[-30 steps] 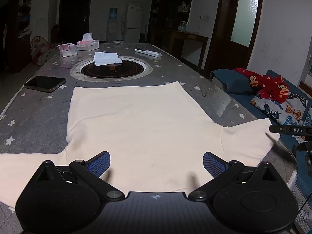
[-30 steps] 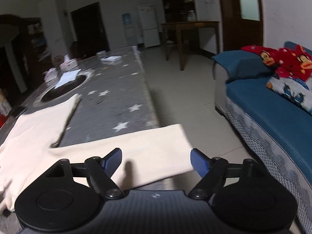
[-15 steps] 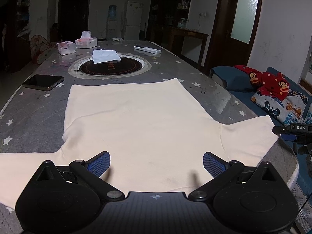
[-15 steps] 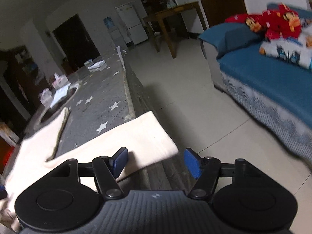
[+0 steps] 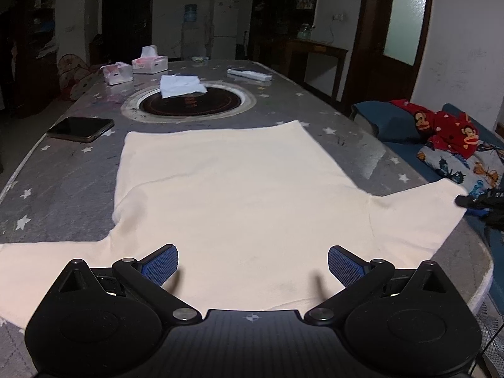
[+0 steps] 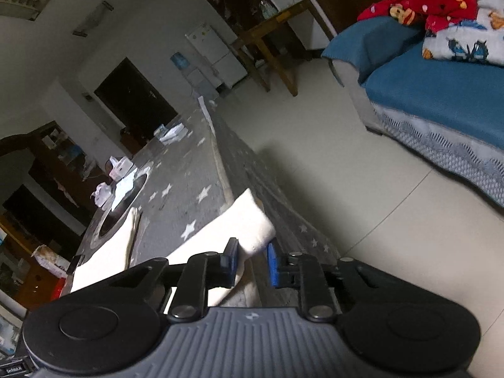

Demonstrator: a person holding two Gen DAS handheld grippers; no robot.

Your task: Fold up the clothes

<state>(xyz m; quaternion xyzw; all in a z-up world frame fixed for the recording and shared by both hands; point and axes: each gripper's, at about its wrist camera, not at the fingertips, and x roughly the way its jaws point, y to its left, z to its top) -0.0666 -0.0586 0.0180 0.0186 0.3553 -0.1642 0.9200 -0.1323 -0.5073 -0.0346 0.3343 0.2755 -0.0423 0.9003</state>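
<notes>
While the cream shirt is lying spread flat across the near end of the grey star-patterned table, you are holding your left gripper above its near edge with the jaws released and standing wide, nothing between them. Your right gripper is sitting at the table's right edge, rolled to one side, and its jaws have just been closing; the end of the shirt's right sleeve, which is hanging over that edge, is lying between the blue pads, and a narrow gap is showing on the right pad's side, so I cannot tell whether they are pinching the cloth. The left sleeve is reaching out toward the near left corner. Beyond the shirt's far hem, a phone is lying near the left edge, a white cloth is resting on the round black inset in the middle, and two tissue boxes are sitting toward the far left
</notes>
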